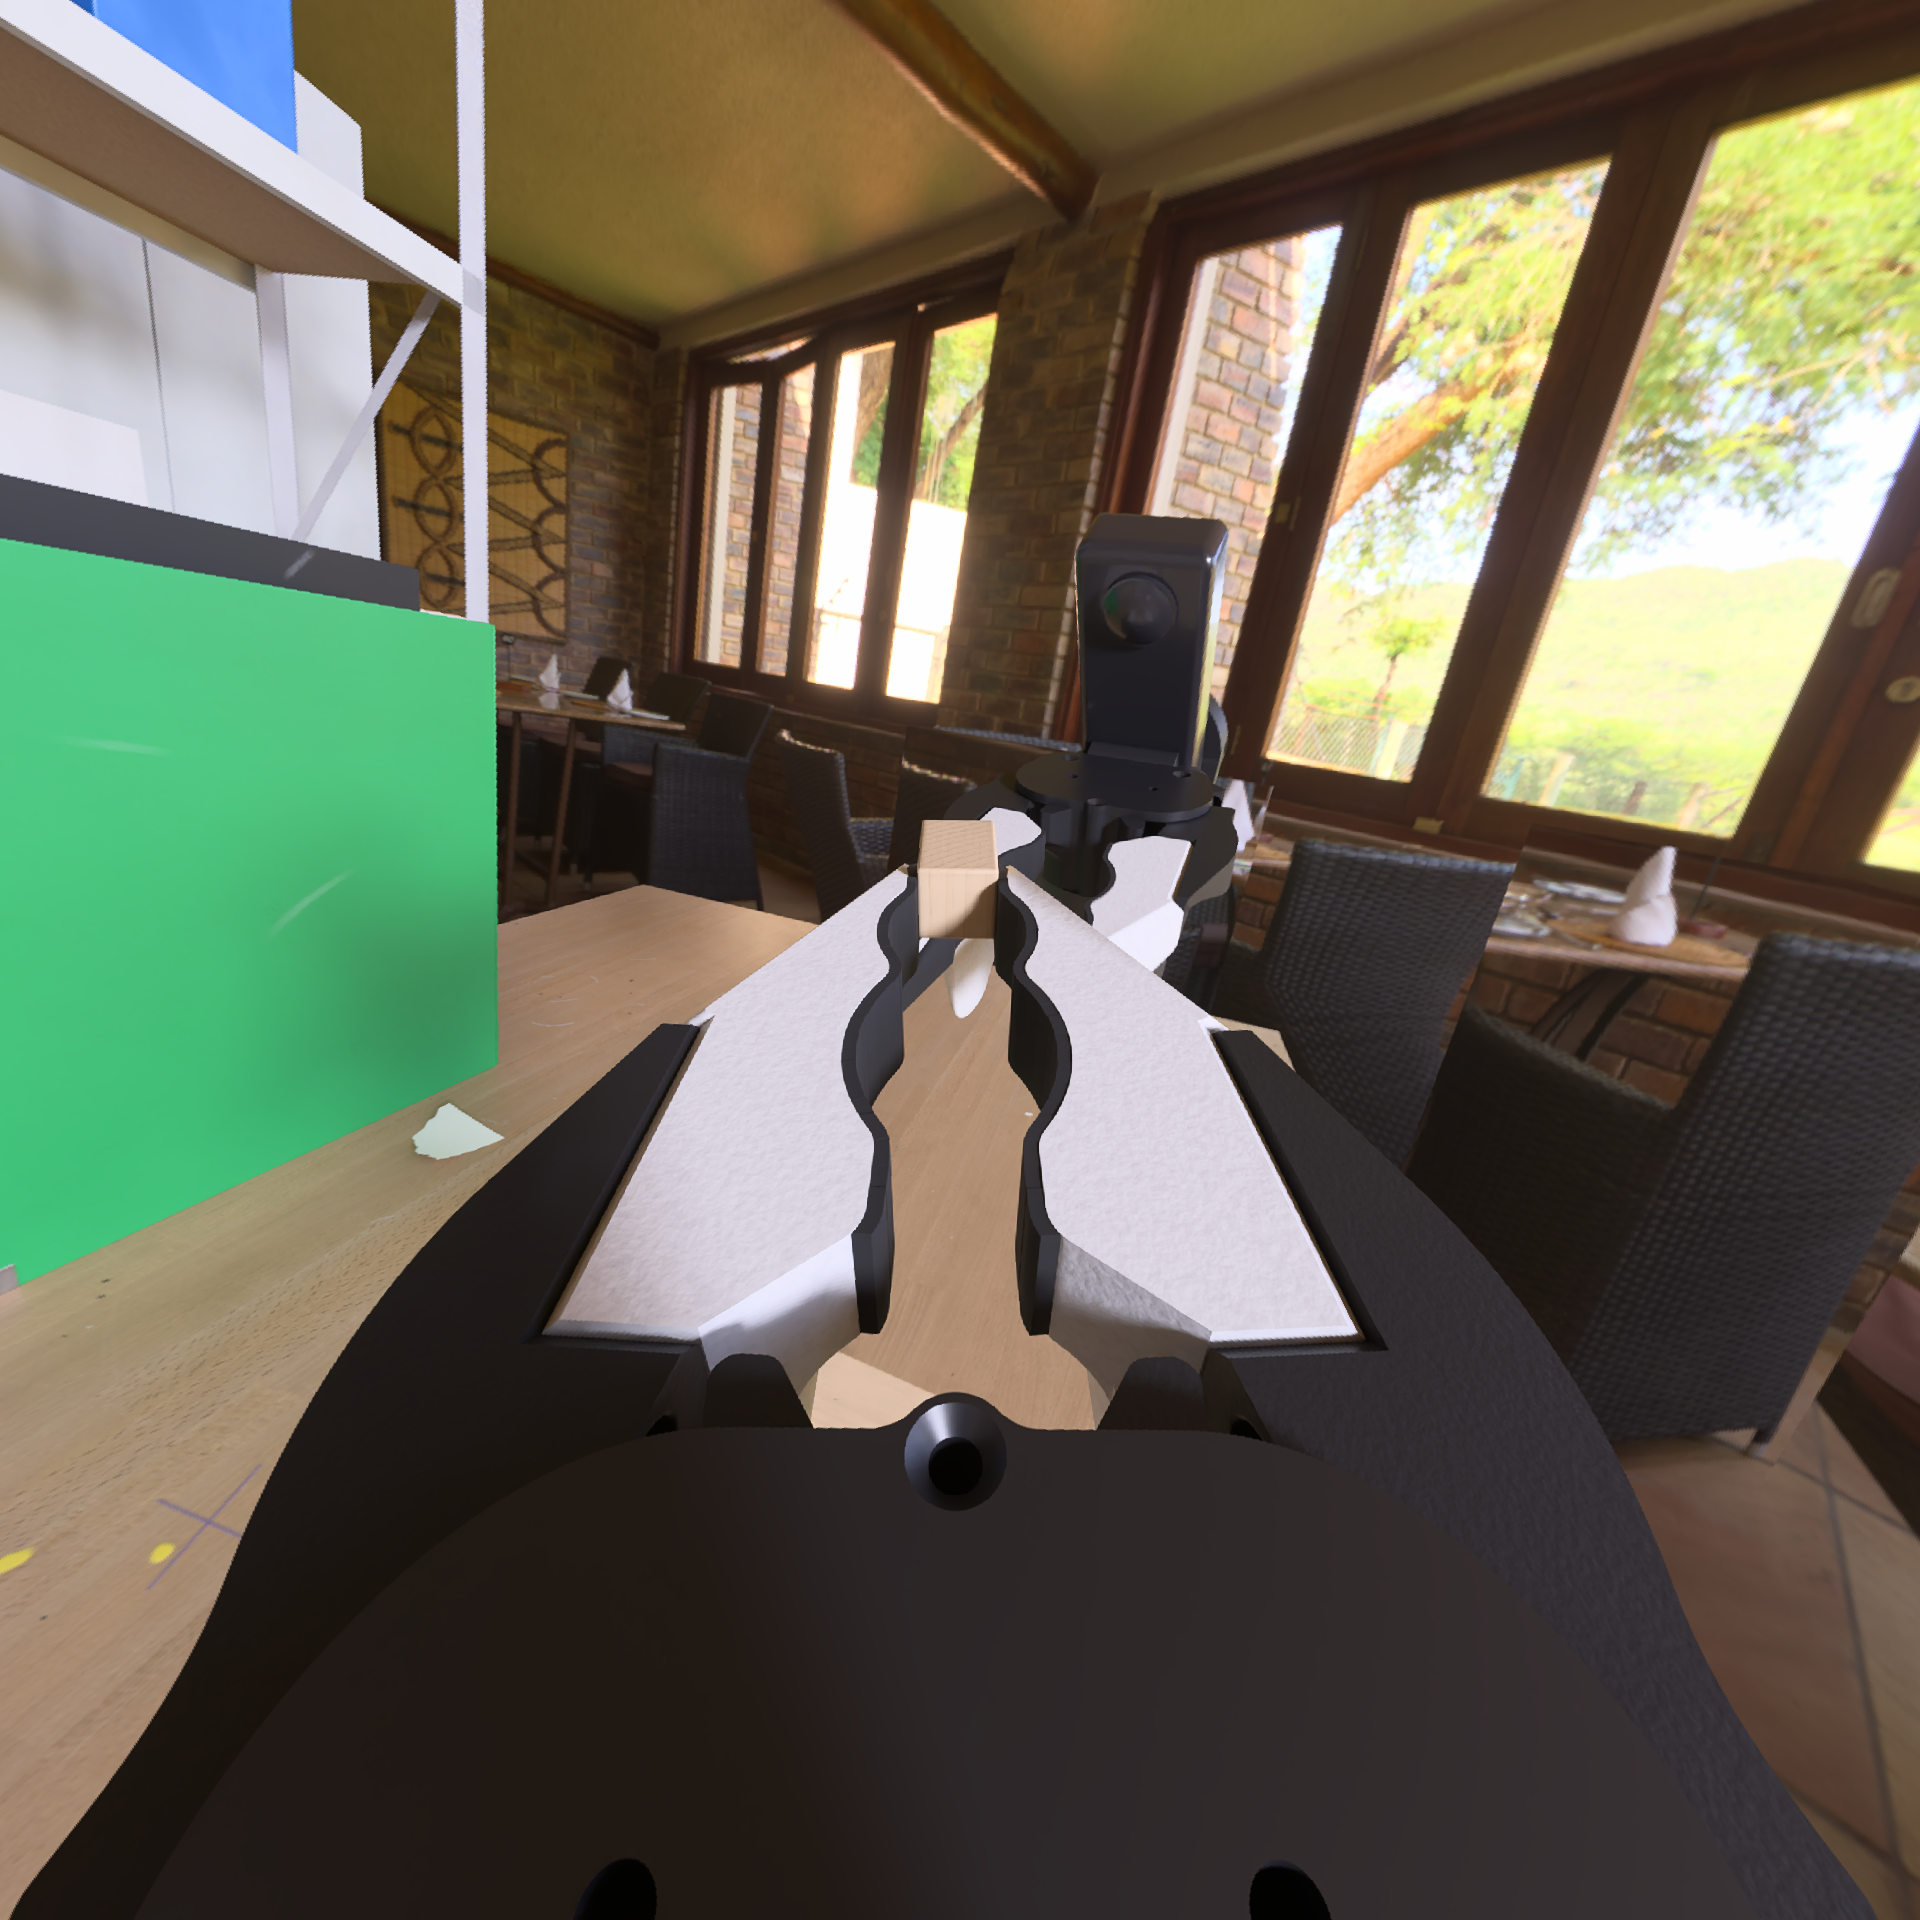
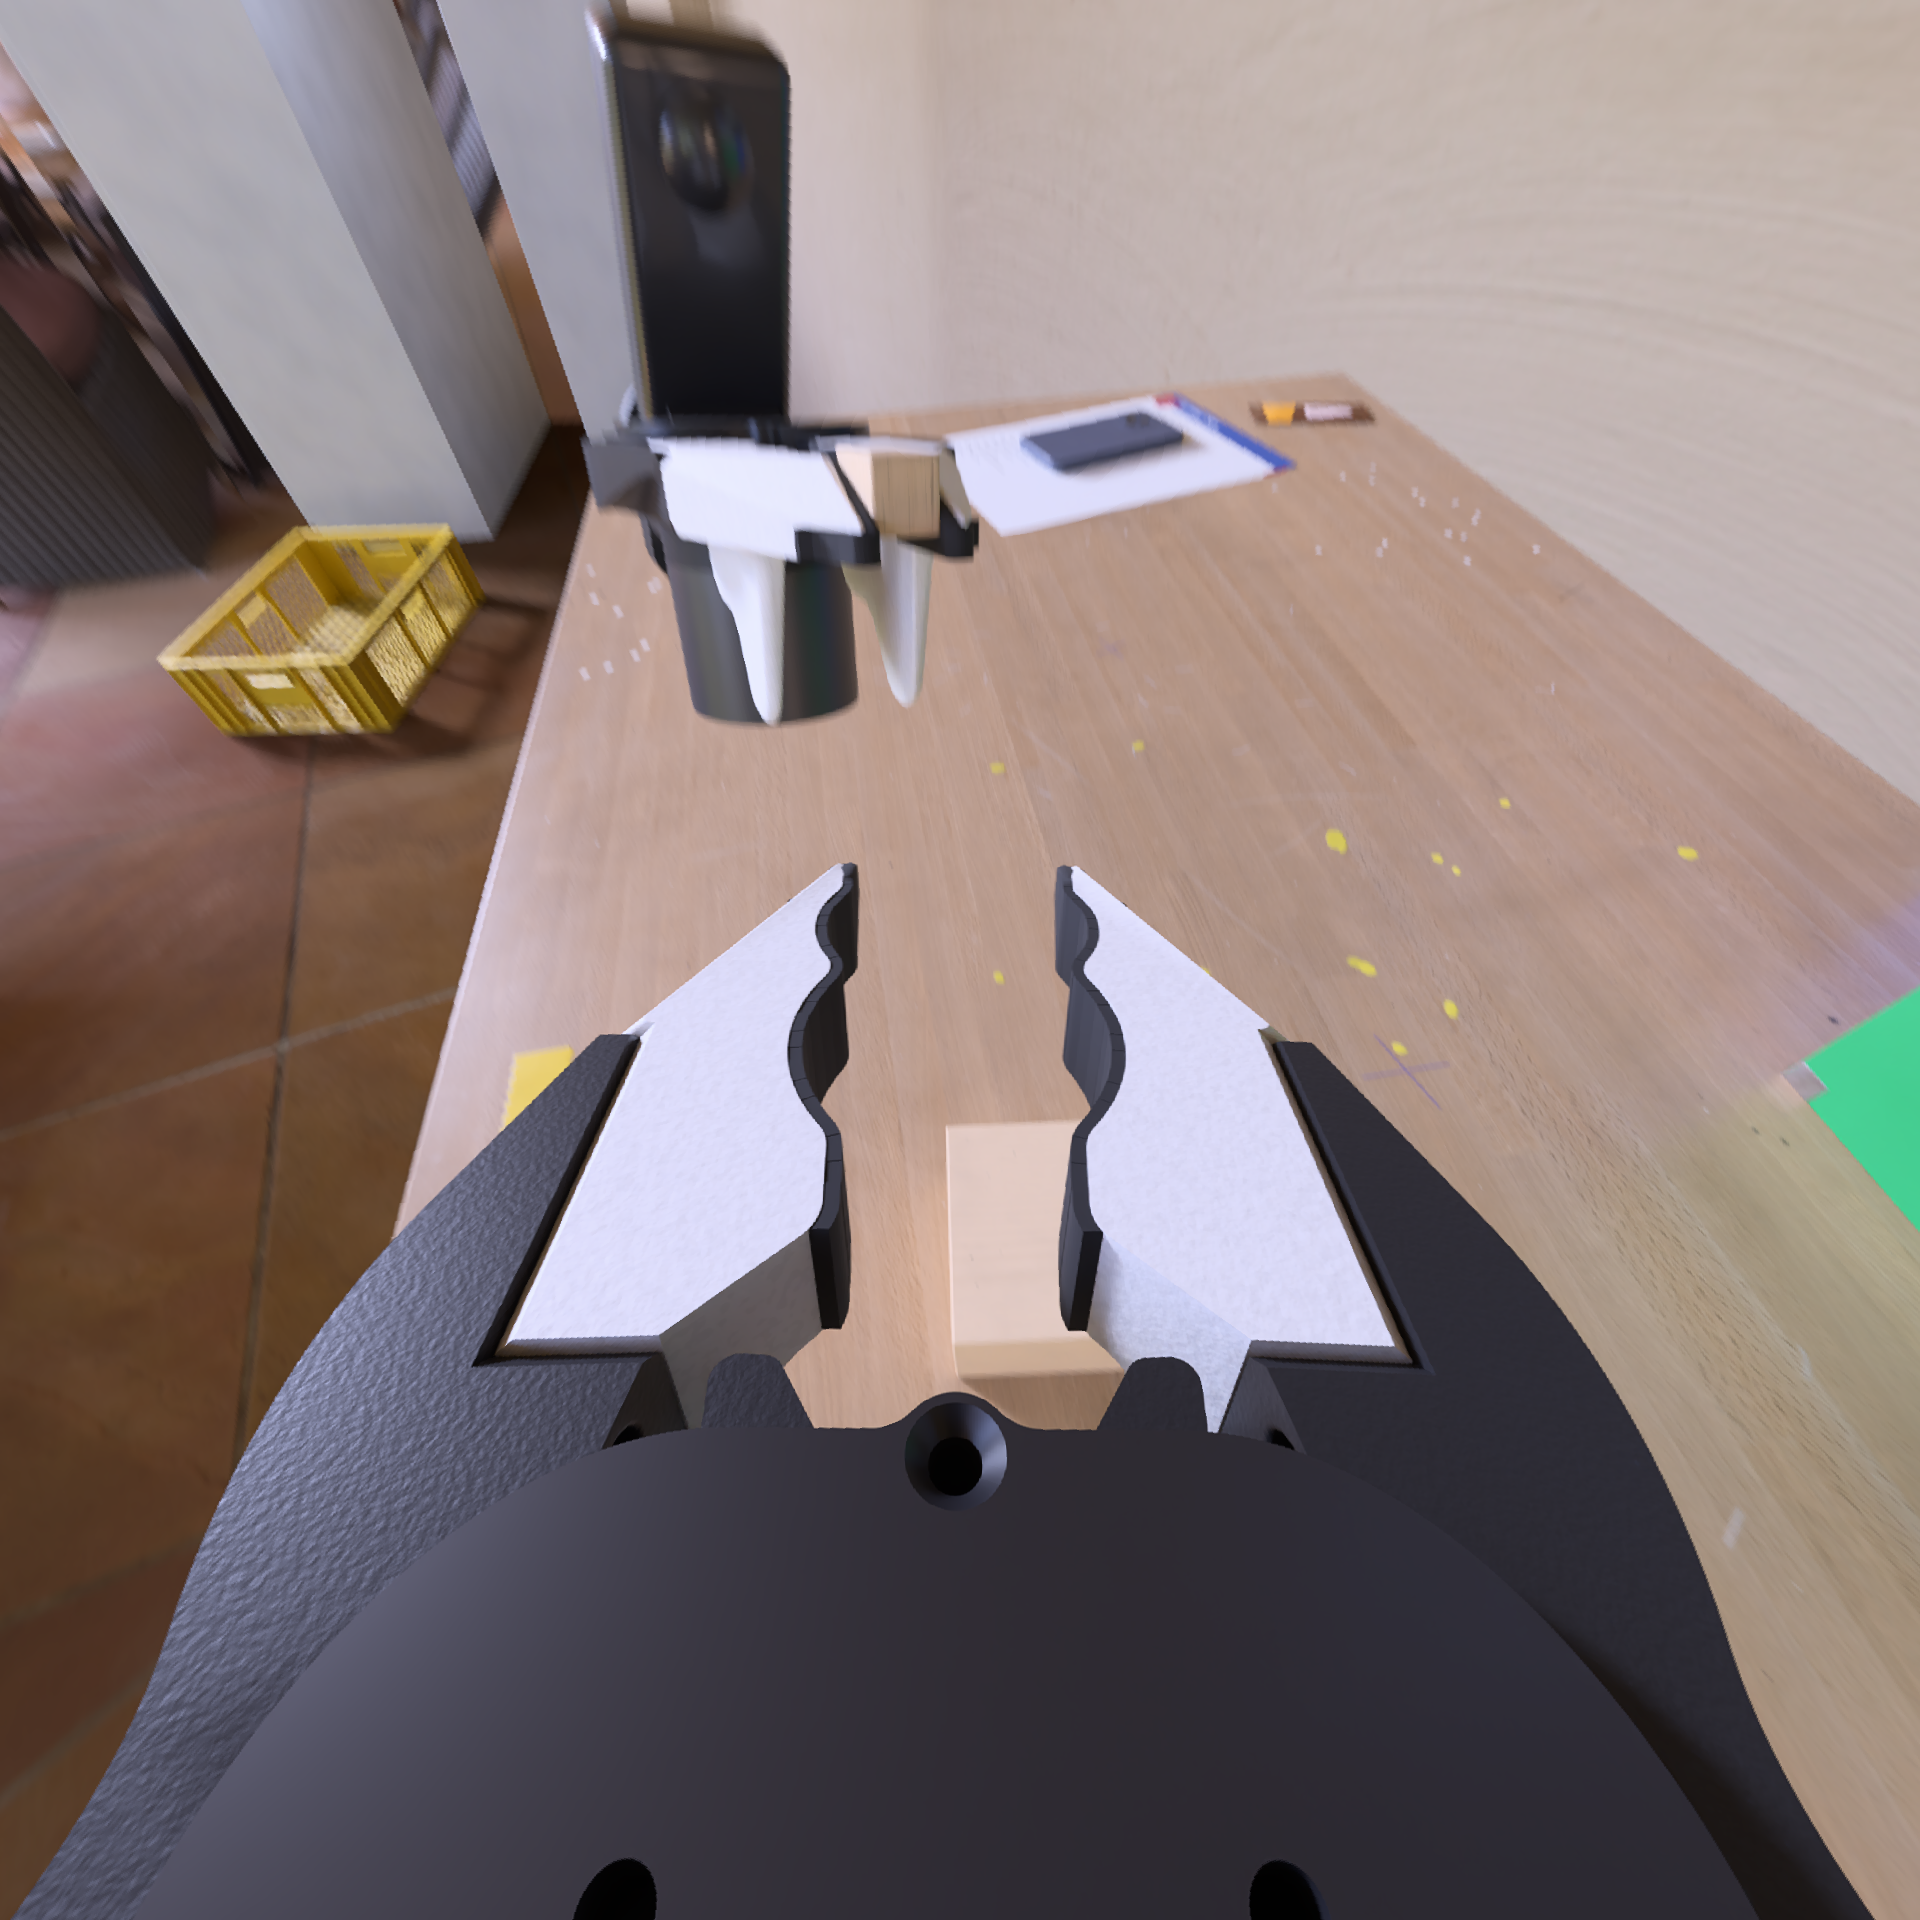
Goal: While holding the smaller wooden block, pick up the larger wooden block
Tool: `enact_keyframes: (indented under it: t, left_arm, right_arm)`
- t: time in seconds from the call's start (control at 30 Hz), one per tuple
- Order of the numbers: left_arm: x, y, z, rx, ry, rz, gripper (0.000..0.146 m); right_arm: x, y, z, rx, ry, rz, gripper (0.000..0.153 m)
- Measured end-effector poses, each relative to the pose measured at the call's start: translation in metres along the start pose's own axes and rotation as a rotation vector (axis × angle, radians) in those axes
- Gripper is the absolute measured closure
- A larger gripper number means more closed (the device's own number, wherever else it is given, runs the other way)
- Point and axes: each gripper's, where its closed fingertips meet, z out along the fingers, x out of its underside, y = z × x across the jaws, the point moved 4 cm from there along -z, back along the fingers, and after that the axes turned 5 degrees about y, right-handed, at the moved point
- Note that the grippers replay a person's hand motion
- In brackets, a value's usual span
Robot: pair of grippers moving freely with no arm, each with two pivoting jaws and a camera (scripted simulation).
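My left gripper (image 1: pixel 958 883) is shut on the smaller wooden block (image 1: pixel 956 878), a pale cube held at the fingertips above the wooden table (image 1: pixel 260 1351). It also shows in the right wrist view (image 2: pixel 899 494), farther off, with the small block (image 2: pixel 899 483) in it. The larger wooden block (image 2: pixel 1003 1247) rests on the table (image 2: pixel 1351 675). My right gripper (image 2: pixel 958 878) is open over it. The block lies between the finger bases, close to the right finger, which hides part of it. The right gripper (image 1: pixel 1091 904) shows just beyond the small block in the left wrist view.
A green panel (image 1: pixel 239 883) stands on the table's left side under a white shelf unit (image 1: pixel 312 239). Wicker chairs (image 1: pixel 1662 1143) are off the table's right edge. A phone on papers (image 2: pixel 1101 442) and a snack bar (image 2: pixel 1309 412) lie at the far end. A yellow crate (image 2: pixel 322 634) sits on the floor.
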Motion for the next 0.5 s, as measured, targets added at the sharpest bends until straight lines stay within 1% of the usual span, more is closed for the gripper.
enact_keyframes:
  t: [0.07, 0.13, 0.3, 0.43, 0.5]
  left_arm:
    - [0.001, -0.001, 0.0, -0.005, 0.015, 0.021, 0.133]
    - [0.002, -0.002, 0.001, -0.008, 0.03, 0.041, 0.133]
    - [0.007, -0.002, 0.002, -0.02, 0.063, 0.072, 0.133]
    - [0.01, -0.002, 0.003, -0.019, 0.08, 0.081, 0.133]
    - [0.011, -0.002, 0.003, -0.019, 0.087, 0.085, 0.133]
  right_arm:
    - [0.01, -0.001, 0.003, 0.022, 0.08, -0.025, 0.106]
    - [0.023, -0.002, 0.007, 0.038, 0.164, -0.051, 0.094]
    - [0.07, -0.013, 0.022, 0.11, 0.411, -0.129, 0.072]
    - [0.105, -0.009, 0.038, 0.067, 0.592, -0.175, 0.05]
    - [0.117, -0.007, 0.044, 0.042, 0.632, -0.191, 0.044]
